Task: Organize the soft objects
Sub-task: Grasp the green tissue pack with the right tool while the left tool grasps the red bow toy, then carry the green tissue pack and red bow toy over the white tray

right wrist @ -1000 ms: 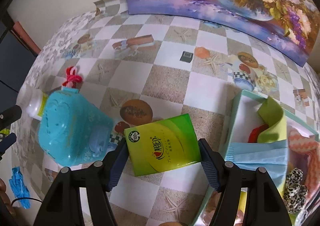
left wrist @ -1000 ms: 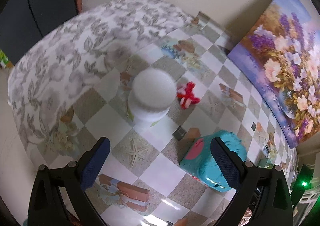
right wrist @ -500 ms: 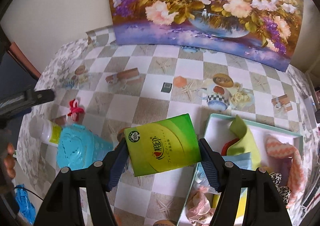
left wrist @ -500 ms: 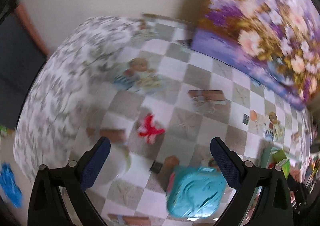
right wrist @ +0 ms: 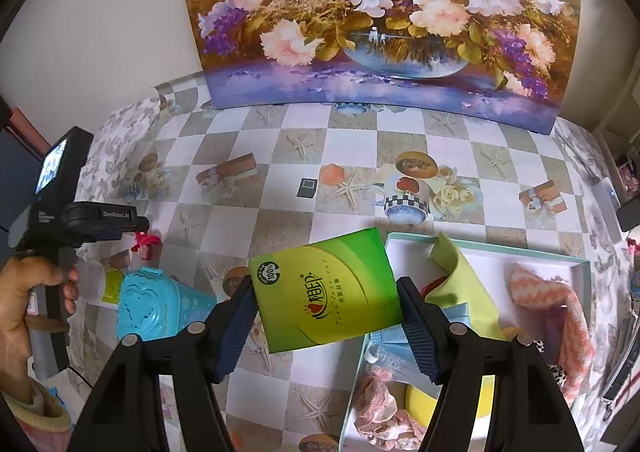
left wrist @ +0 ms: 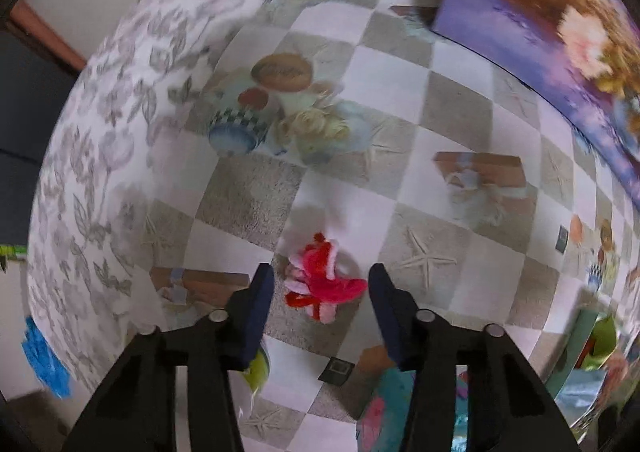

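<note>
The left gripper (left wrist: 320,284) is pointing down, its jaws just closing around a fuzzy red-and-pink yarn bow (left wrist: 320,284) without touching it. The right gripper (right wrist: 324,304) is clamping a glossy green tissue pack (right wrist: 324,292) beside the pale box (right wrist: 576,264) of fabrics.

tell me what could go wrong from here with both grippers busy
1. The left gripper has just been closing around the small red and pink plush, but its fingers don't press on it yet; the floppy toy could slip out or be caught only by an edge.
2. The right gripper holds the green tissue pack tilted over the edge of the white box, so it might land half outside.
</note>
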### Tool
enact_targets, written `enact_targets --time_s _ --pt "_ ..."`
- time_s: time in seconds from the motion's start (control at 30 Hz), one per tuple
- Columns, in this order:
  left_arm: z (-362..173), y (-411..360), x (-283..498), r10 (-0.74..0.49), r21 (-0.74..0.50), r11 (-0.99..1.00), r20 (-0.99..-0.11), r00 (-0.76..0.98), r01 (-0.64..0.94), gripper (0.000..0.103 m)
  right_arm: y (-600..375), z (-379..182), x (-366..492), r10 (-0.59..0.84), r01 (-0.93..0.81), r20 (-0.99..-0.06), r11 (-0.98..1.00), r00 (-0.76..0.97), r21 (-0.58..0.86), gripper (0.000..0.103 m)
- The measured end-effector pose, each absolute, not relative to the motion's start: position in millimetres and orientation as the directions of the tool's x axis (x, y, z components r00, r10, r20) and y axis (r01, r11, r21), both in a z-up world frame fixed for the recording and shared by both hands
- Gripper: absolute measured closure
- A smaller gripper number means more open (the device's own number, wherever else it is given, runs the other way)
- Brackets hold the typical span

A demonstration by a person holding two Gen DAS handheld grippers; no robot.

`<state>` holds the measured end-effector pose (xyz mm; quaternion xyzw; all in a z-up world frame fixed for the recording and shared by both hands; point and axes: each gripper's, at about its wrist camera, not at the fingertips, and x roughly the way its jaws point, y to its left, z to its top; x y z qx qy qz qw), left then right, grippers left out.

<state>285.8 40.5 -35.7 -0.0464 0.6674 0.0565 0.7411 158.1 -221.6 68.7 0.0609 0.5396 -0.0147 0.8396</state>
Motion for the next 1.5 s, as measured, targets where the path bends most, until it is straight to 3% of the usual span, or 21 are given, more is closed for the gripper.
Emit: enact_targets --time_s 0.2,0.33,0.37,0.73,1.0,1.5 --pt "-53.8 47.8 289.1 -0.014 -0.024 0.985 -0.998 0.060 -0.169 0.076 -222.0 63.0 159.6 0.036 0.092 -0.915 0.993 0.402 0.080 0.032" --pt "-55.1 50.7 285.5 -0.032 -0.046 0.983 -0.996 0.084 -0.176 0.079 -225.1 64.0 158.8 0.031 0.098 -0.914 0.992 0.404 0.077 0.032" --pt "-52.7 51.7 283.6 -0.037 -0.053 0.983 -0.995 0.092 -0.174 0.089 -226.1 64.2 158.3 0.033 0.100 -0.914 0.992 0.404 0.080 0.032" --pt "29.9 61.2 247.6 -0.091 -0.136 0.977 -0.964 0.252 -0.166 0.089 -228.7 81.8 133.8 0.053 0.101 -0.900 0.989 0.432 0.106 0.032" --pt "95.7 17.0 193.6 -0.179 -0.209 0.977 -0.896 0.407 -0.031 0.089 -233.4 85.5 103.3 0.066 0.103 -0.898 0.987 0.435 0.122 0.032" --pt "75.5 -77.7 113.3 -0.383 -0.387 0.919 -0.830 0.405 0.077 0.089 -277.3 86.9 63.8 0.026 0.159 -0.900 0.982 0.435 0.105 0.032"
